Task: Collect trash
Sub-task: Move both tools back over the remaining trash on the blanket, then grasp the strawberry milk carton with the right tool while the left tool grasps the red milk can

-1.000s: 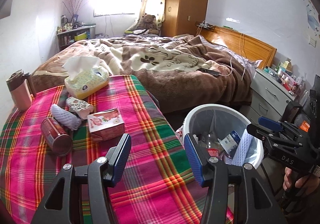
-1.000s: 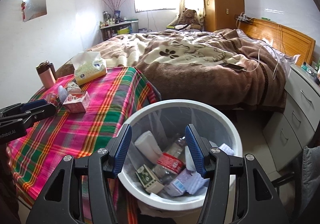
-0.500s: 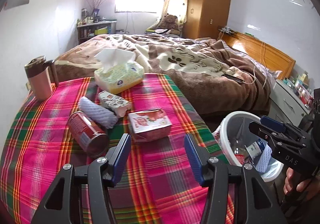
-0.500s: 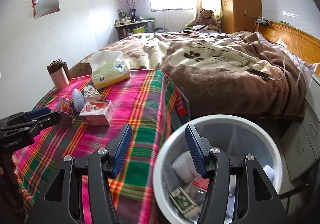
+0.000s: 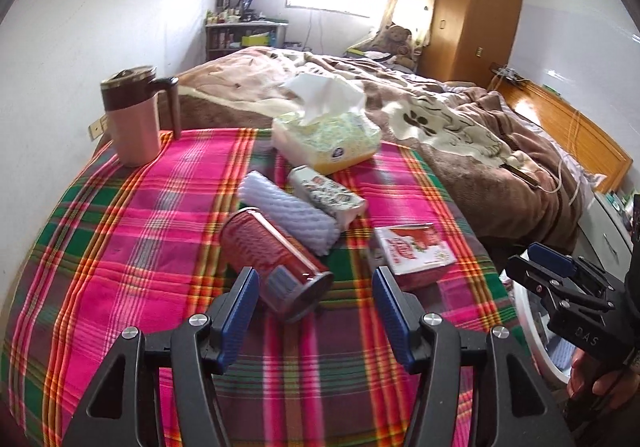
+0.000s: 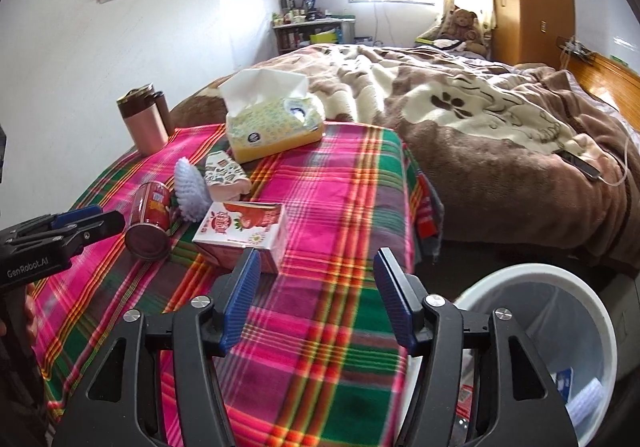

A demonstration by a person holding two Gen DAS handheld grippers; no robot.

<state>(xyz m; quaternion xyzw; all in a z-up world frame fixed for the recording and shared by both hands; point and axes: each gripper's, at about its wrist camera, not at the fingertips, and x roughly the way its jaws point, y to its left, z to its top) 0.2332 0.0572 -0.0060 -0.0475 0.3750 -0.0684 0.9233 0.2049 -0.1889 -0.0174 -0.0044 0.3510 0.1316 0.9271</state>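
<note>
Plaid cloth (image 5: pixel 120 247) in pink, green and orange, spread over the table and carrying the litter in one loose cluster near the middle: red can (image 5: pixel 276 263) on its side with its base toward the left gripper (image 5: pixel 314 305), white foam sleeve (image 5: pixel 292 215) leaning against it, patterned carton (image 5: pixel 326 195) just behind, pink-and-red box (image 5: pixel 412 251) to the right. Left jaws opening, blue pads (image 5: pixel 240 303) apart and bare, framing the can's near end without touching, most likely lined up across its round body for a side pinch. Right gripper (image 6: pixel 314 301) likewise opening and empty, its left pad just in front of that box's (image 6: pixel 244 235) near corner, probably the nearest target for that hand. White bin (image 6: pixel 560 347) on the floor just off the table's right edge, some wrappers visible at the bottom, handy for a short carry and drop. Tissue pack (image 5: pixel 326 143) and lidded mug (image 5: pixel 134 119) farther back, apart from the litter, apparently keepers. Can liable to roll if nudged before being clamped.
</note>
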